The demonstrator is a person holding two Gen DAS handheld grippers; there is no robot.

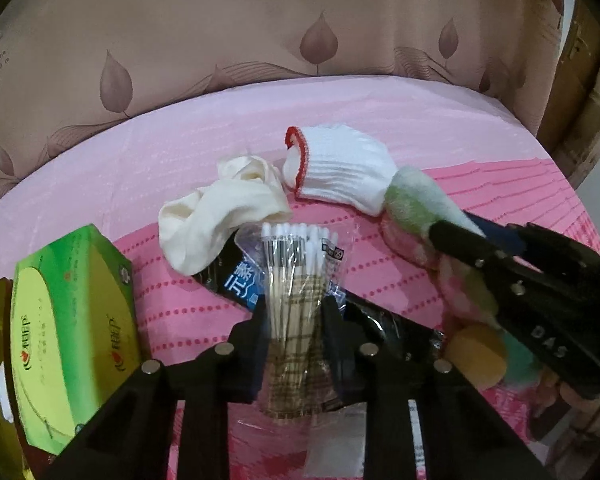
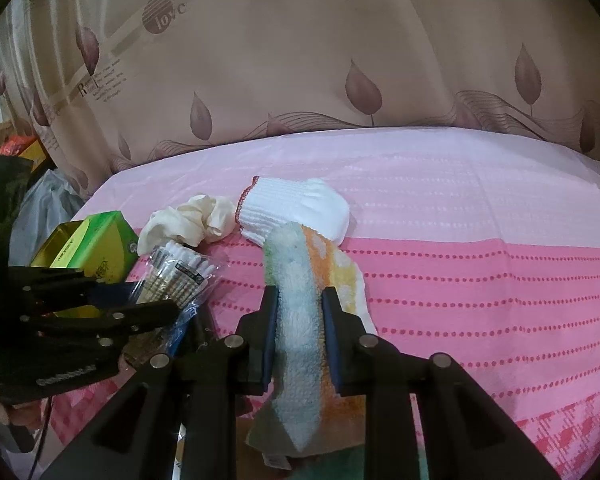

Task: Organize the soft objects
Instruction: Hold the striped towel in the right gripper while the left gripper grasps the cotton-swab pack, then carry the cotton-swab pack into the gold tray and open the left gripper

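1. Pink bedding (image 2: 480, 280) with dotted stripes is spread under everything, and a beige leaf-print curtain (image 2: 300, 80) hangs behind it.
2. A clear packet of cotton swabs (image 1: 294, 280) is pinched between the pads of the left gripper (image 1: 296, 320); the packet is held upright over a dark wrapper (image 1: 236, 284) with blue print.
3. A fluffy towel (image 2: 300, 340), pale green with orange and yellow patches, is clamped between the narrowly set fingers of the right gripper (image 2: 300, 320); its far end rests on the bedding, touching a white knit glove (image 2: 300, 208).
4. The glove, edged in red at the cuff, is laid near the middle of the bed.
5. A crumpled cream cloth (image 1: 224, 216) is seen just left of the glove, touching it or nearly so.
6. A green tissue box (image 1: 76, 320) is placed at the left edge, beside a yellow box (image 2: 56, 248).
7. A yellow sponge-like piece (image 1: 476, 356) is partly hidden under the right gripper in the left wrist view.
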